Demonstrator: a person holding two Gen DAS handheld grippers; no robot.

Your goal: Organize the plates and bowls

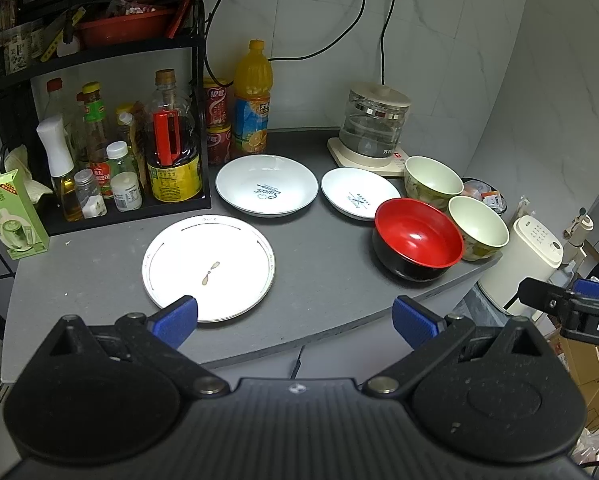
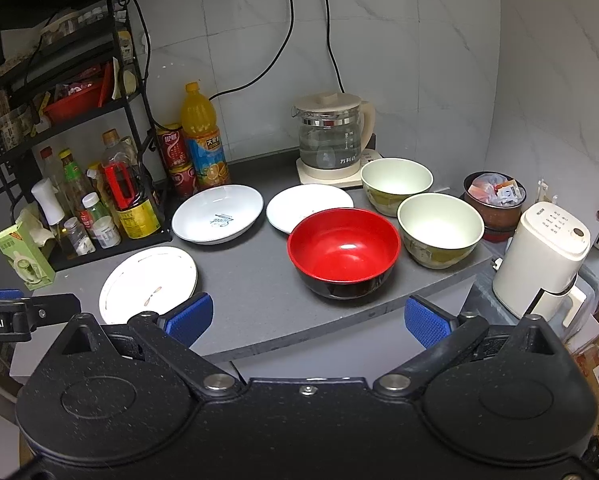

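Observation:
On the grey counter lie a flat white plate at the front left, a deep white plate and a smaller white plate behind it. A red bowl and two pale green bowls stand at the right. My left gripper is open and empty above the counter's front edge, near the flat plate. My right gripper is open and empty, in front of the red bowl. The plates and green bowls show there too.
A black rack of bottles stands at the left, with a green box beside it. An orange juice bottle and red cans stand at the back. A glass kettle is at the back right. A white appliance stands off the counter's right.

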